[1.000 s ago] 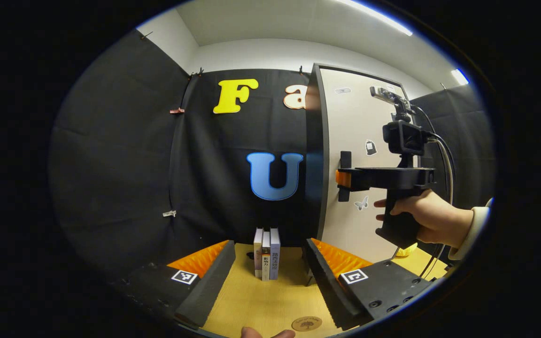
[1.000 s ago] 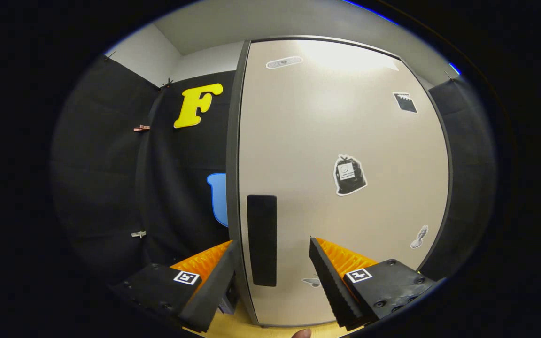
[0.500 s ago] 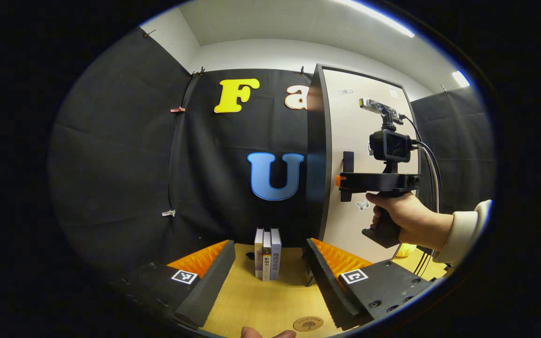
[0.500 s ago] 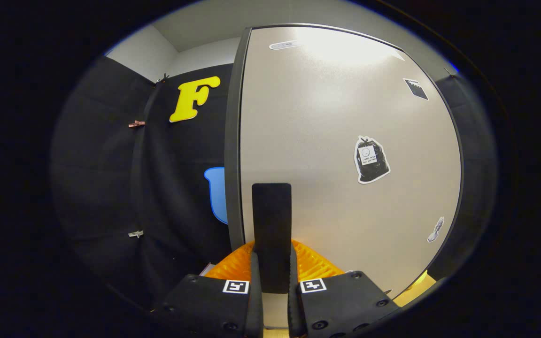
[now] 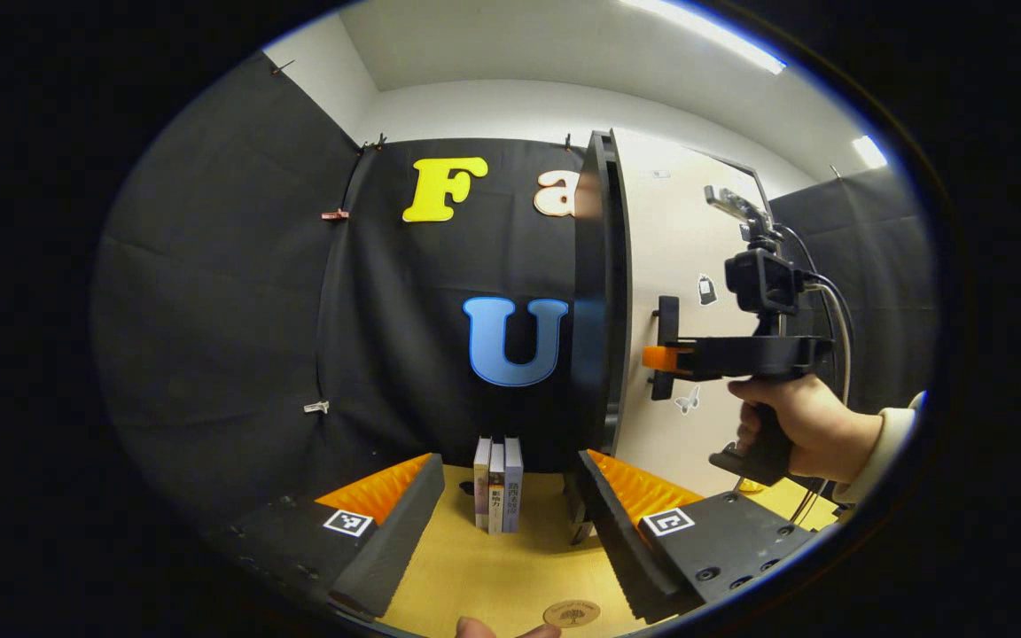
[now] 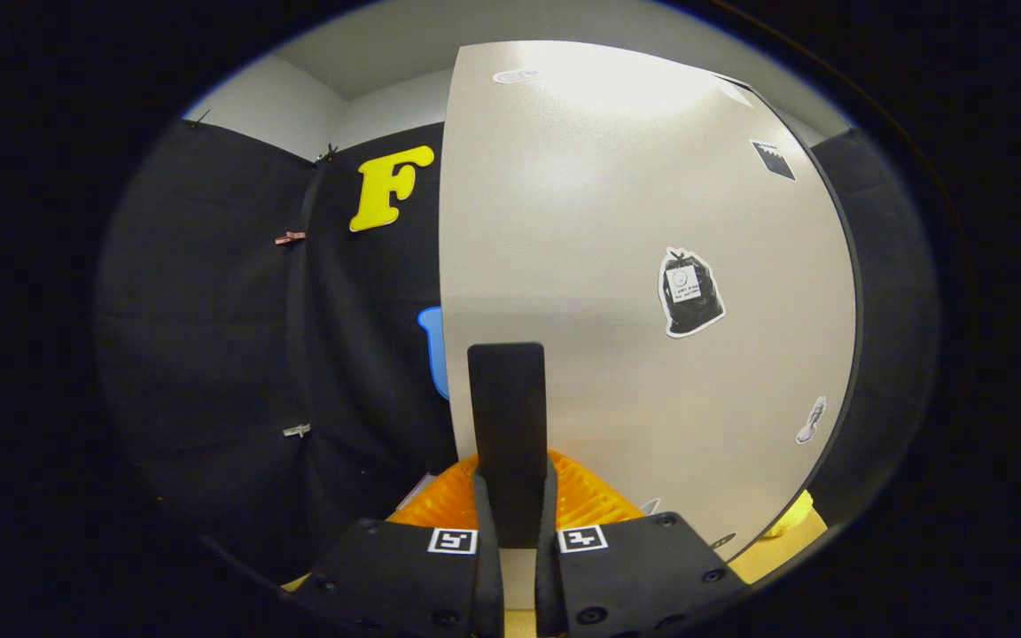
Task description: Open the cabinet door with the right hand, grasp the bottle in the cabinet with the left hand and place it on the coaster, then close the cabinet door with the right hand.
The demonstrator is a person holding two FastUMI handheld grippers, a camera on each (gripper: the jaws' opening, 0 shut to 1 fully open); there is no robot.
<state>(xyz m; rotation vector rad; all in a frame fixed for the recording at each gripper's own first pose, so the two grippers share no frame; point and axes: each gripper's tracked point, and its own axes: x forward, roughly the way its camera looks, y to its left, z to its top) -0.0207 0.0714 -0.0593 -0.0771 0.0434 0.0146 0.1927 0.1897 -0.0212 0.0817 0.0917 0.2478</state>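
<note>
Both fingers of the right gripper (image 6: 511, 532) clamp the door handle (image 6: 507, 425); left gripper (image 5: 500, 532) gapes.

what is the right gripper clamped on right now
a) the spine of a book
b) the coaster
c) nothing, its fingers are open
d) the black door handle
d: in the right gripper view the right gripper has both fingers pressed on the black door handle of the cabinet door; the left gripper view shows the same grip from the side.

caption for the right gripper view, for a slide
Right gripper shut on the black upright door handle of the beige cabinet door.
</note>
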